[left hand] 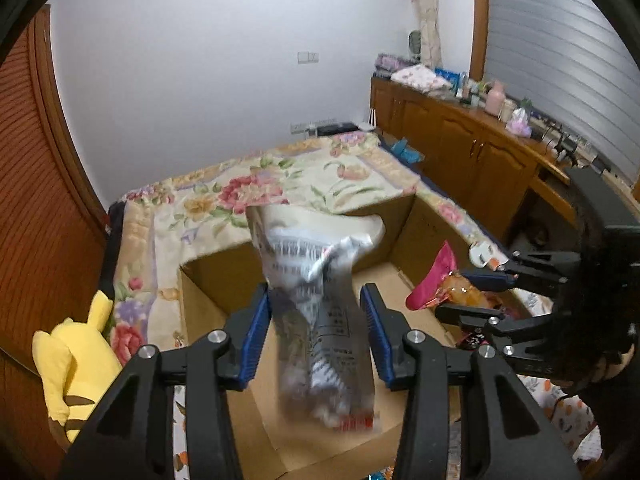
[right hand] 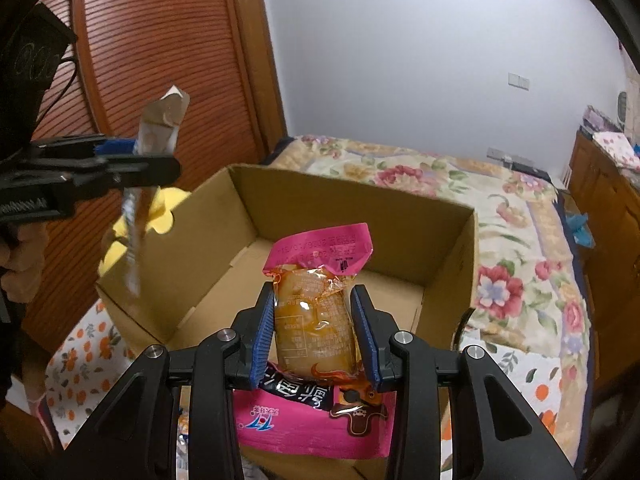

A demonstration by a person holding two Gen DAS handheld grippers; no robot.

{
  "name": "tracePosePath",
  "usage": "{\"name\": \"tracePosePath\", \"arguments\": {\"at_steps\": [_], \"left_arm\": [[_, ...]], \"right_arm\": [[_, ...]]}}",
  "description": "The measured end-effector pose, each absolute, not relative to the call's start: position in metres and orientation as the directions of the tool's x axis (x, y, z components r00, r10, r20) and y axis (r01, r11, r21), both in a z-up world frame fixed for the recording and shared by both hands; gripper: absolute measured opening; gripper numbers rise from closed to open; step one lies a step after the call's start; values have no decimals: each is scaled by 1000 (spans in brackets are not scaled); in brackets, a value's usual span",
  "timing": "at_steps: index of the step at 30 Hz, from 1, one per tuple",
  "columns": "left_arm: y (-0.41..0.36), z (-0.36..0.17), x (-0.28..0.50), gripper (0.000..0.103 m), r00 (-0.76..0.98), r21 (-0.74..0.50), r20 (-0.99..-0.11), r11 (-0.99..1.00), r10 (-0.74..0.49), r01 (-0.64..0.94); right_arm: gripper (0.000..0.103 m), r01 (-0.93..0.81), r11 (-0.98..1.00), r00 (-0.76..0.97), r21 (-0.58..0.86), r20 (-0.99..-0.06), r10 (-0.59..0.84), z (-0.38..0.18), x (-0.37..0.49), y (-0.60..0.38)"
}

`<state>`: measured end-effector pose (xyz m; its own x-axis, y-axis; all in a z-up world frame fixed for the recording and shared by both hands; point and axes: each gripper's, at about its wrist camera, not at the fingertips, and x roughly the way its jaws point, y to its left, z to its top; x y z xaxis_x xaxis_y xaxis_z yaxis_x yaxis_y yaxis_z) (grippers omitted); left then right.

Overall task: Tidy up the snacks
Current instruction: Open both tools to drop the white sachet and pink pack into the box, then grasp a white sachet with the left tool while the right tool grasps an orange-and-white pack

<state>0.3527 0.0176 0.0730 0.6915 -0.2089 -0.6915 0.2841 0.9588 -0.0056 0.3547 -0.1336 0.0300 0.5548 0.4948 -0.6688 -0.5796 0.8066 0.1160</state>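
An open cardboard box (left hand: 224,276) (right hand: 248,200) stands on the bed. My left gripper (left hand: 316,336) is over the box; a blurred silver-grey snack packet (left hand: 320,320) hangs between its open blue pads without clear contact. It also shows in the right wrist view (right hand: 160,136), beside the left gripper (right hand: 132,156). My right gripper (right hand: 316,340) is shut on an orange snack pouch with a pink top (right hand: 316,304), held above the box's near edge; the pouch shows in the left wrist view (left hand: 440,284), in the right gripper (left hand: 472,292).
A pink snack bag (right hand: 304,428) and a dark packet (right hand: 296,392) lie under my right gripper. A yellow plush toy (left hand: 76,364) sits left of the box. The floral bedspread (left hand: 280,180) runs behind. Wooden cabinets (left hand: 460,136) line the right; a wooden wardrobe (right hand: 160,40) the left.
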Motion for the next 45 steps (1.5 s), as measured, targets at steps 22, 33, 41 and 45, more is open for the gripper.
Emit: {"name": "tracePosePath", "arguments": {"at_steps": [22, 33, 41, 45], "left_arm": [[24, 47, 308, 55, 684, -14, -697, 958, -215, 287], [32, 49, 231, 73, 714, -21, -656, 952, -244, 307], [32, 19, 193, 78, 706, -24, -660, 947, -256, 320], [35, -2, 182, 78, 685, -31, -683, 947, -254, 320]], "right_arm": [[58, -544, 835, 568, 84, -696, 439, 23, 338, -127], [58, -589, 801, 561, 112, -657, 504, 44, 247, -142], [58, -586, 800, 530, 130, -685, 500, 20, 198, -147], [58, -571, 807, 506, 149, -710, 489, 0, 184, -151]]}}
